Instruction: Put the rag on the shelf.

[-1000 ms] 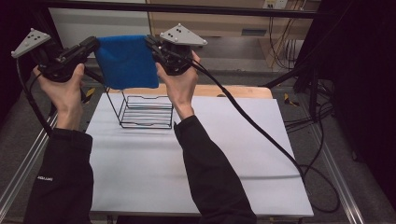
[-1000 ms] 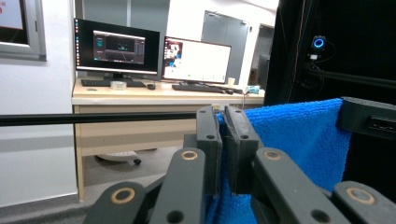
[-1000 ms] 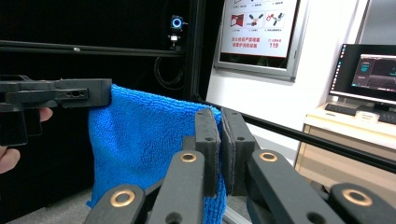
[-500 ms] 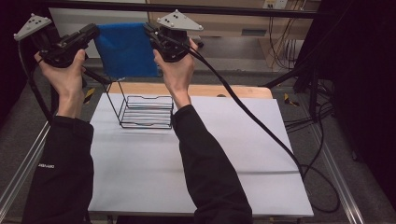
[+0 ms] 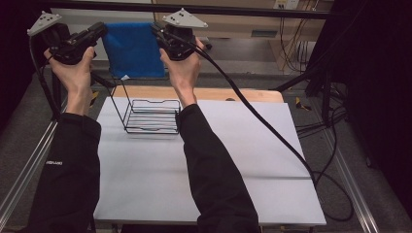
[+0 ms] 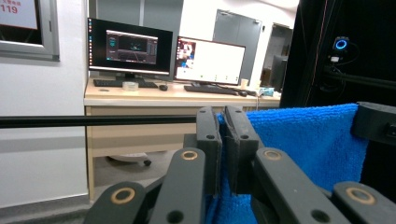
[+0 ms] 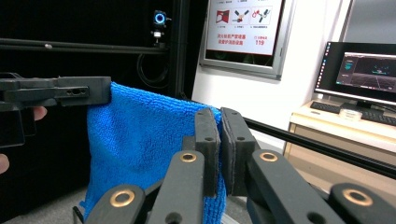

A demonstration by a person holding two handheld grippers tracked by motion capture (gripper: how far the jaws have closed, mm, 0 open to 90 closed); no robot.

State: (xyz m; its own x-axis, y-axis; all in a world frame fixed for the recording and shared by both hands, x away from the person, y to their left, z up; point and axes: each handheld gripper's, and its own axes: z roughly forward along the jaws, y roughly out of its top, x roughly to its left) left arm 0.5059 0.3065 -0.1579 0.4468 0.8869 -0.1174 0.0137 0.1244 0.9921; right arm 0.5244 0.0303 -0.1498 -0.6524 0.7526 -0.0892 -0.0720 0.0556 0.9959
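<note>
I've got the blue terry-cloth towel (image 5: pixel 132 48) stretched out between both tools — left gripper (image 5: pixel 100 29) pinching one top corner, right gripper (image 5: pixel 156 28) pinching the other, jaws pressed tight on the fabric in both gripper views. It hangs flat, high above the black wire rack basket (image 5: pixel 151 116) on the white table (image 5: pixel 243 160). I hold it spread like this, I reckon, so it drops in neatly — or folds clean.

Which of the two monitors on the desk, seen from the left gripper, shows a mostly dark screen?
The left monitor: its screen is dark, while the right monitor beside it is mostly white.
</note>
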